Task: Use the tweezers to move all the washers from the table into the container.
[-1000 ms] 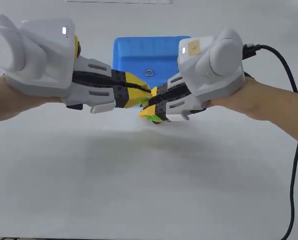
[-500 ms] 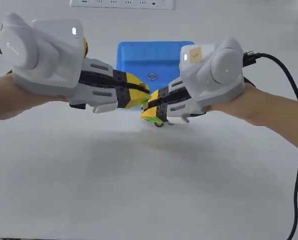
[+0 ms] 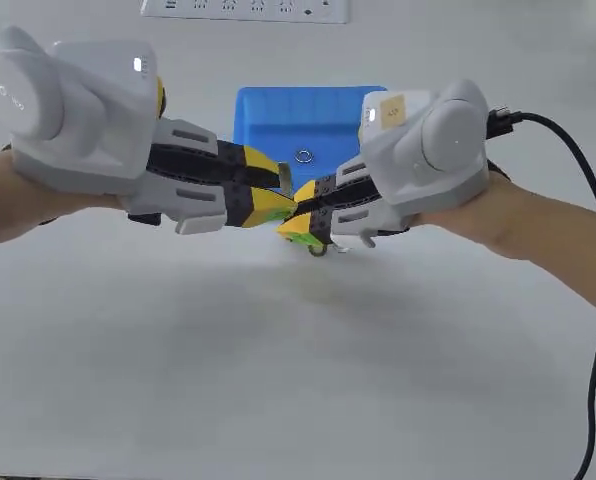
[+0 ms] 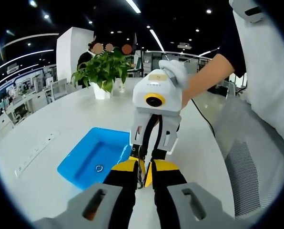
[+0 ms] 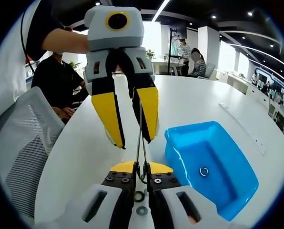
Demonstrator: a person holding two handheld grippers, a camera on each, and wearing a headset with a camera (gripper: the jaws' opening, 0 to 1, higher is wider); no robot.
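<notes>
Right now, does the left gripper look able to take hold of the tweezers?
Probably yes. The tweezers, clamped in the right gripper, run up between the open jaws of the left gripper, and nothing else sits in that gap, so closing should catch them.

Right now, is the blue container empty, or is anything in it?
Not empty: one washer lies on the floor of the blue container; both gripper views show it too.

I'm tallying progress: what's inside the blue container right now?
One washer lies on the floor of the blue container, clear of its walls. In the head view the right gripper covers the container's near right corner, so anything there is hidden.
</notes>
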